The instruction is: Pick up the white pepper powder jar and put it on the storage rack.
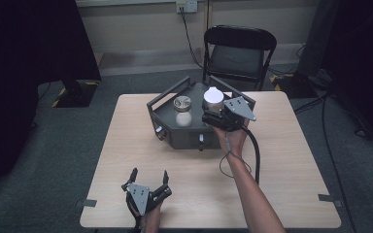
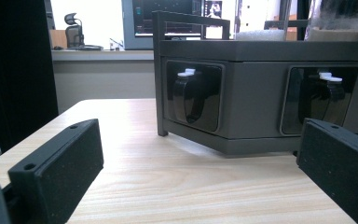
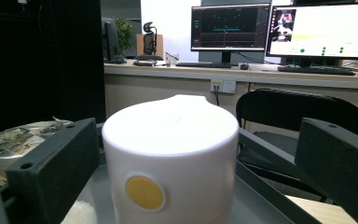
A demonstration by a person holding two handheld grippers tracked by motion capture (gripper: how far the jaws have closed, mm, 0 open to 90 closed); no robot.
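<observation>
A dark grey angled rack stands at the middle of the wooden table. On its top tray sit a white round container, a jar with a shiny lid and a white lump. My right gripper is at the white container, which bears a yellow dot; the jaws stand open on either side of it, with a gap on the right. My left gripper rests open near the table's front edge, with nothing between its jaws. It faces the rack's front wall and two recessed knobs.
A black folding chair stands behind the table. The right gripper's cable loops over the table beside the forearm. The rack's raised rails frame the tray. In the right gripper view the shiny-lidded jar sits left of the container.
</observation>
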